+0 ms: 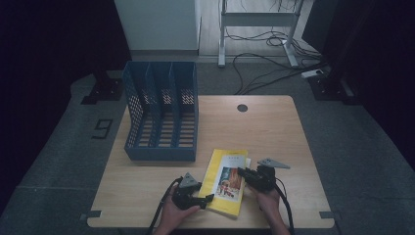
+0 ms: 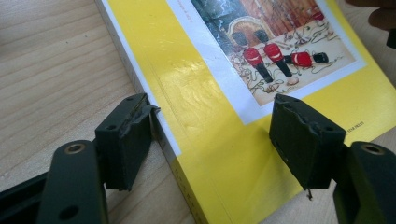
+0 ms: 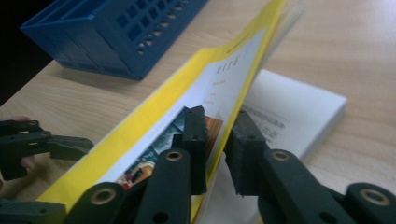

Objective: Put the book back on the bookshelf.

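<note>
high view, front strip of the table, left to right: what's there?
Left gripper → yellow book → right gripper. The left gripper's jaws straddle the book's spine, open; the right gripper is closed on the raised front cover.

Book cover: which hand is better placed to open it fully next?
Right. Its tool already has the lifted yellow cover between its jaws. The left tool is open, straddling the book at the spine corner, likely steadying it.
</note>
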Tool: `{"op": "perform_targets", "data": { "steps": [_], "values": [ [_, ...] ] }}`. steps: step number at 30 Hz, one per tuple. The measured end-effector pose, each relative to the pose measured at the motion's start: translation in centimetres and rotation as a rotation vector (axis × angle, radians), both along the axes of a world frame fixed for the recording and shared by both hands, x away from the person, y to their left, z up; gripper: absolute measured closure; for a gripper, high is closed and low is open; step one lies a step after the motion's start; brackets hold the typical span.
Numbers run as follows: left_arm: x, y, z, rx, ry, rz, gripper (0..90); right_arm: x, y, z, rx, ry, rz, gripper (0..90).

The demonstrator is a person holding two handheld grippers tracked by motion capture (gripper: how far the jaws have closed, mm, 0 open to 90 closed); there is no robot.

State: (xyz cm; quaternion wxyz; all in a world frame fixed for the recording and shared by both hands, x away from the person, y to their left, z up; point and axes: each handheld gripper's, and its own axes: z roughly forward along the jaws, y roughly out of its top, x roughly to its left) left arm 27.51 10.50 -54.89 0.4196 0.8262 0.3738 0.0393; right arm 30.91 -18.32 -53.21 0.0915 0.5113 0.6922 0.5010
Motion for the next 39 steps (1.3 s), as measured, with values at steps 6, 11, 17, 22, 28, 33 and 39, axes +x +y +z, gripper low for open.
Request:
{"op": "perform_targets", "data": {
  "steps": [6, 11, 17, 22, 28, 33, 39],
  "values": [
    [0.0, 0.0, 0.0, 0.002, 0.000, 0.001, 29.1, -0.9, 1.5, 1.0, -0.071, -0.095, -0.009, 82.4],
    [0.0, 0.0, 0.0, 0.000, 0.001, 0.000, 29.1, -1.8, 2.8, 1.7, -0.162, -0.172, -0.020, 81.3],
    [0.0, 0.0, 0.0, 0.000, 0.001, 0.000, 29.0, -2.1, 3.5, 1.9, -0.203, -0.201, -0.023, 82.5],
    [0.0, 0.0, 0.0, -0.002, 0.002, 0.000, 29.0, -2.0, 3.1, 1.8, -0.172, -0.187, -0.024, 85.1],
    [0.1, 0.0, 0.0, -0.008, 0.006, 0.000, 28.8, -2.0, 3.0, 1.7, -0.136, -0.186, -0.023, 86.8],
    [0.5, 0.1, 0.0, -0.024, 0.017, -0.004, 28.5, -2.0, 3.0, 1.7, -0.117, -0.209, -0.025, 87.6],
    [1.4, 0.1, -0.1, -0.046, 0.031, -0.008, 28.2, -2.1, 2.9, 1.8, -0.102, -0.217, -0.031, 87.7]
  ]
}}
